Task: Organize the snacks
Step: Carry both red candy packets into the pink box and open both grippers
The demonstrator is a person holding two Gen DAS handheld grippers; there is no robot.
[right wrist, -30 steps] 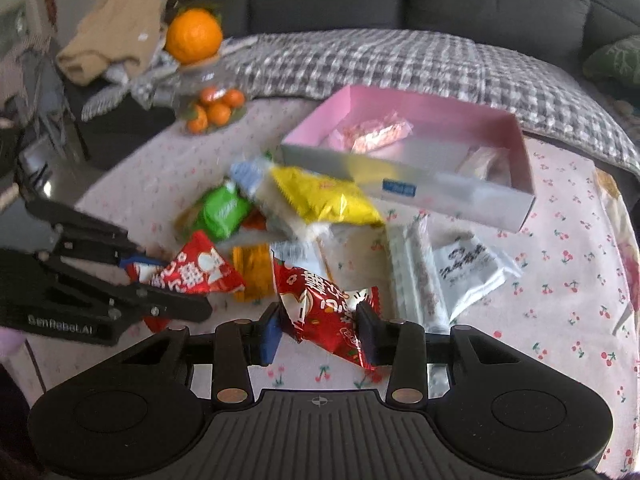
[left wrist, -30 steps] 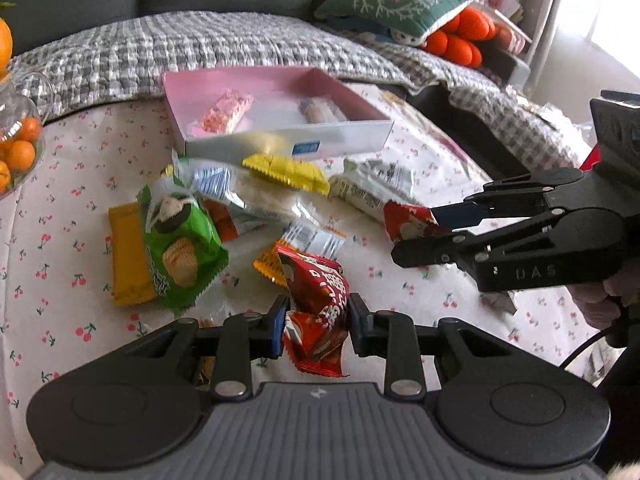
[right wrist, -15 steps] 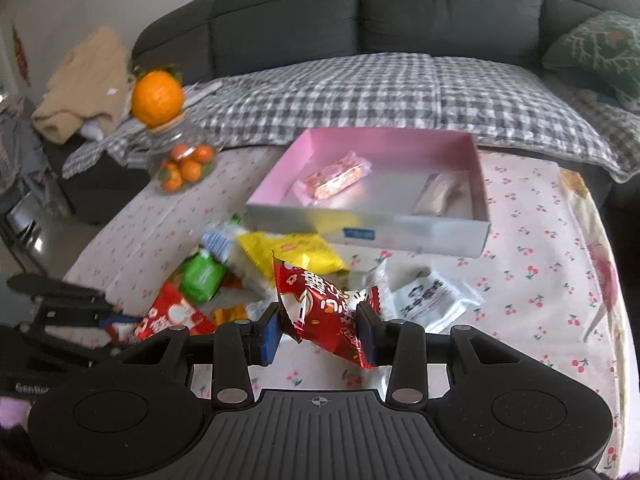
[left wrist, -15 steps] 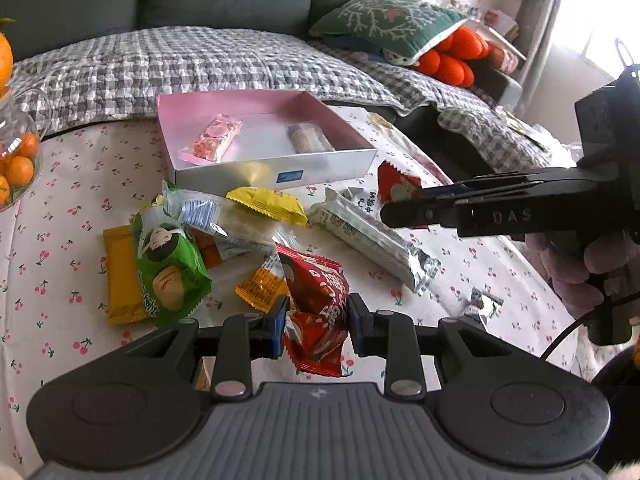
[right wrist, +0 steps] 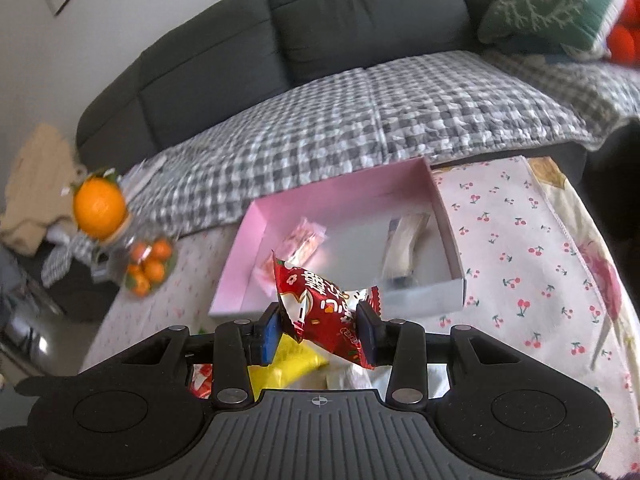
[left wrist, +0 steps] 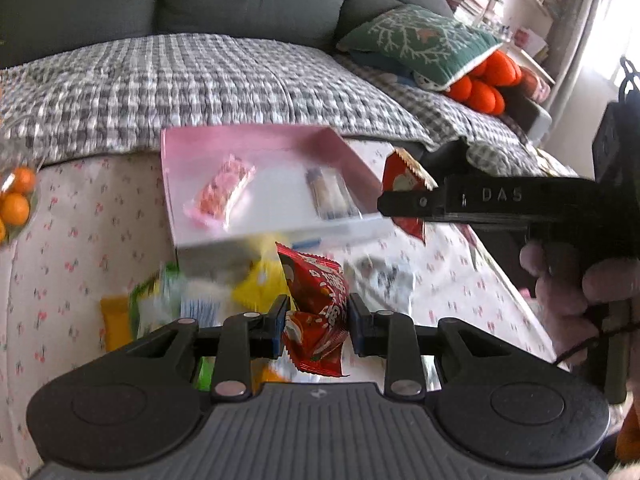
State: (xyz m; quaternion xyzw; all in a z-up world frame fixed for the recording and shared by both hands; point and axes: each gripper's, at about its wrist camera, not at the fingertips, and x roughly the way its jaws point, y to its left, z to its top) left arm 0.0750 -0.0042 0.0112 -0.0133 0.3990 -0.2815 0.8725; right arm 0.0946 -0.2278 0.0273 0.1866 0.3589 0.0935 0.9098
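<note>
**Two red packets held clear of the table, pink box ahead**

Left gripper [left wrist: 316, 322]: closed on a red snack packet [left wrist: 316, 312], which is pinched between the blue pads and stands roughly upright, crumpled at the waist. The packet is carried above the loose pile, not touching the table.

Right gripper [right wrist: 320, 330]: closed on a second red packet [right wrist: 320, 308], clamped between its blue pads and tilted, upper corner pointing up-left. In the left wrist view the same gripper [left wrist: 400, 200] is seen from the side, reaching in from the right with the packet's serrated end projecting just beside the right wall of the pink box [left wrist: 256, 142].

Pink box: open-topped, resting on the cherry-print tablecloth [right wrist: 520, 240] near the sofa edge. Two items are noted inside it: a pink-wrapped snack [left wrist: 222, 194] toward the left and a pale wrapped bar [left wrist: 330, 194] toward the right, well apart from each other. The same pair is visible in the right wrist view, somewhat blurred.

Loose pile: a yellow packet [right wrist: 290, 360], a green packet [left wrist: 150, 300] and an orange-yellow bar [left wrist: 116, 322] lie on the cloth in front of the box's near wall. Detail is lost to motion blur.

A glass jar of small oranges [right wrist: 146, 264] with a large orange [right wrist: 99, 208] on top is recorded at the table's left edge. A grey checked blanket [left wrist: 200, 76] covers the sofa seat behind.
</note>
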